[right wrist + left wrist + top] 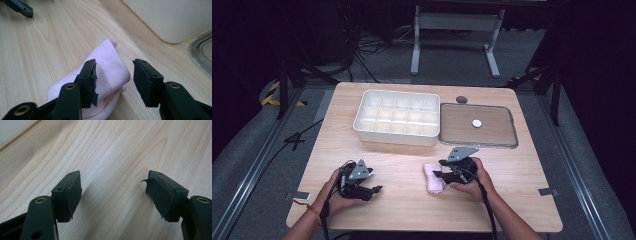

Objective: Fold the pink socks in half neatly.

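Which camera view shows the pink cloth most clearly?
The right gripper view: the folded pink cloth lies close, partly between the open jaws. The high view shows it small, beside the right gripper. The left gripper view gives bare table.

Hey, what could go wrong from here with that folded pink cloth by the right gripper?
The right gripper stands open over the folded pink cloth; one pad overlaps a fold, so closing may catch only the top layer and unfold it. The white compartment tray and clear lid lie close behind, so a forward sweep might nudge them.

Bright, even light on the table (412, 165), dark surroundings, soft shadows, slight blur.
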A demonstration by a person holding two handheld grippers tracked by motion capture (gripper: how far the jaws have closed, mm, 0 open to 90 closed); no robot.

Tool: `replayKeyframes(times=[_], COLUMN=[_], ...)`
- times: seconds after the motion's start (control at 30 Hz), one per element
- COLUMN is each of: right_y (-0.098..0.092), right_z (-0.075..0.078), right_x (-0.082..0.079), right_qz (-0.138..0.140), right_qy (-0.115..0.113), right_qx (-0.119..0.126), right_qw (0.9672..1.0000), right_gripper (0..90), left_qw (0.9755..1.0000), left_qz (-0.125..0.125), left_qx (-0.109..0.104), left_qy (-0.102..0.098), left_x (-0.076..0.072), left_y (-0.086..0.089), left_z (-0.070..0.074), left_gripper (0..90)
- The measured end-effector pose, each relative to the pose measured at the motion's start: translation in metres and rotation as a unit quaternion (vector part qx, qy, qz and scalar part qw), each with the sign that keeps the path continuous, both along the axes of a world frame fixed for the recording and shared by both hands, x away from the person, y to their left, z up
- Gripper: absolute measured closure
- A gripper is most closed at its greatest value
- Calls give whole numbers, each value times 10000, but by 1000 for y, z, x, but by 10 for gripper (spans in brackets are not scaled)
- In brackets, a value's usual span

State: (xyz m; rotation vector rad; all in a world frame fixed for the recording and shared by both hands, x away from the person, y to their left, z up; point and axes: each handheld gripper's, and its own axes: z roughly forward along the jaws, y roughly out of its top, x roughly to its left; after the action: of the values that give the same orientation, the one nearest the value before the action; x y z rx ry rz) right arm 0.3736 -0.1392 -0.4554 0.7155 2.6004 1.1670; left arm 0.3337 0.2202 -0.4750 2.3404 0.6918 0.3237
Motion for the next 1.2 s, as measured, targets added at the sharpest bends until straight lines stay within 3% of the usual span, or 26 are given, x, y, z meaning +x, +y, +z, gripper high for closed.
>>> replayKeyframes(times=[0.1,0.2,0.43,0.63,0.83,1.0,1.2], right_y=[3,6,3,-4,-4,-4,-2], right_z=[-4,-7,-14,-21,-21,-21,-17], right_x=[1,2,9,18,19,18,14], right_qz=[72,79,1,9,104,163,173], right_qy=[70,125,480,1031,1227,1276,1071], right_qx=[-73,-113,68,409,502,515,437], right_qw=[9999,9998,9988,9938,9911,9904,9931], right_gripper=[519,499,474,496,580,639,695], left_qw=[9998,9997,9995,9994,9992,9993,9992], left_qz=[50,68,85,82,82,80,91], left_qx=[-159,-179,-272,-328,-376,-363,-359], left_qy=[69,116,131,122,112,108,117], left_x=[1,2,3,3,4,4,4], left_y=[3,4,5,5,4,4,4], left_z=[-3,-3,-5,-6,-7,-7,-7], left_gripper=[274,263,259,241,222,221,220])
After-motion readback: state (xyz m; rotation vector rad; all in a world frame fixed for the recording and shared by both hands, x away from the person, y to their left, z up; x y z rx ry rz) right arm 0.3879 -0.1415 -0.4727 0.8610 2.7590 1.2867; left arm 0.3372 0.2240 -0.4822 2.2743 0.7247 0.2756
